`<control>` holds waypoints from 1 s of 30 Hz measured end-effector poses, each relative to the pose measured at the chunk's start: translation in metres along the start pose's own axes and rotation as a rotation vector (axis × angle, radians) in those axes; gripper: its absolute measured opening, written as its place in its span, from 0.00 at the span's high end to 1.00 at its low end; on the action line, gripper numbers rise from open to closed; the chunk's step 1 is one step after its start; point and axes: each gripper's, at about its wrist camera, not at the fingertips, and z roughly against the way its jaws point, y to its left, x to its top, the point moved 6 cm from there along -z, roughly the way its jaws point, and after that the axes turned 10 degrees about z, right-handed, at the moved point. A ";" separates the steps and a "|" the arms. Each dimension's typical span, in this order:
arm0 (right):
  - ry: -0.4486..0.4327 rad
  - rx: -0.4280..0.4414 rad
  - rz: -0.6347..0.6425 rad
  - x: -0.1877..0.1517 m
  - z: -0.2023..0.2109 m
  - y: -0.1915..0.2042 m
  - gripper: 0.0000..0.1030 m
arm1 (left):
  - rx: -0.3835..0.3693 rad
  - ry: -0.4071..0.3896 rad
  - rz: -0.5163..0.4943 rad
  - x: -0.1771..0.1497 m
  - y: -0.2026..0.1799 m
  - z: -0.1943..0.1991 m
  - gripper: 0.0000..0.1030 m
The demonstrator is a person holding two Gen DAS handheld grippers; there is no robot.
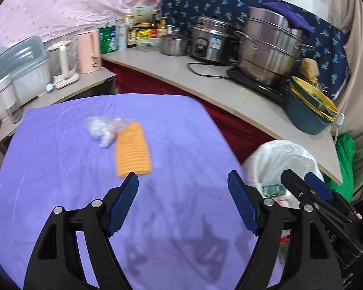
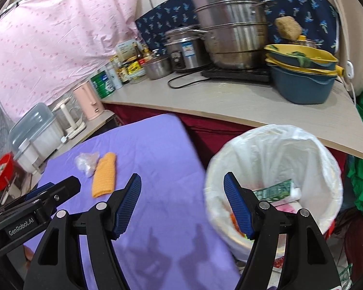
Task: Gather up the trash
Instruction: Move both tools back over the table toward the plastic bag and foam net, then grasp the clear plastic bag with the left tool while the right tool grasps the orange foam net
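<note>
While both tongs gape empty, trash waits.
Left tongs (image 1: 182, 186) and right tongs (image 2: 182, 187) hover wide open; crumpled plastic (image 1: 104, 130) lies on the tabletop (image 1: 60, 193) touching an orange cloth (image 1: 133, 151), bin (image 2: 273, 140) alongside for drops.

Left gripper (image 1: 183, 181), jaws wide apart and empty, above purple-covered table (image 1: 60, 193). Far left on it: crumpled clear plastic (image 1: 104, 130) touching an orange knitted cloth (image 1: 132, 152). Right: white-lined trash bin (image 1: 278, 162), right gripper (image 1: 305, 181) over it.
</note>
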 end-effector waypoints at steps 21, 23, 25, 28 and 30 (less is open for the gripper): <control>0.158 0.169 0.146 -0.006 -0.131 0.151 0.34 | 0.183 -0.012 0.144 0.049 0.166 -0.041 0.20; 0.171 0.172 0.152 -0.005 -0.146 0.155 0.34 | 0.174 -0.011 0.136 0.057 0.166 -0.053 0.19; 0.189 0.178 0.154 -0.005 -0.164 0.159 0.34 | 0.168 -0.009 0.131 0.064 0.166 -0.065 0.16; 0.210 0.181 0.155 -0.006 -0.183 0.164 0.34 | 0.162 -0.001 0.127 0.074 0.164 -0.088 0.14; 0.223 0.180 0.157 -0.007 -0.196 0.166 0.35 | 0.158 0.009 0.125 0.080 0.163 -0.104 0.14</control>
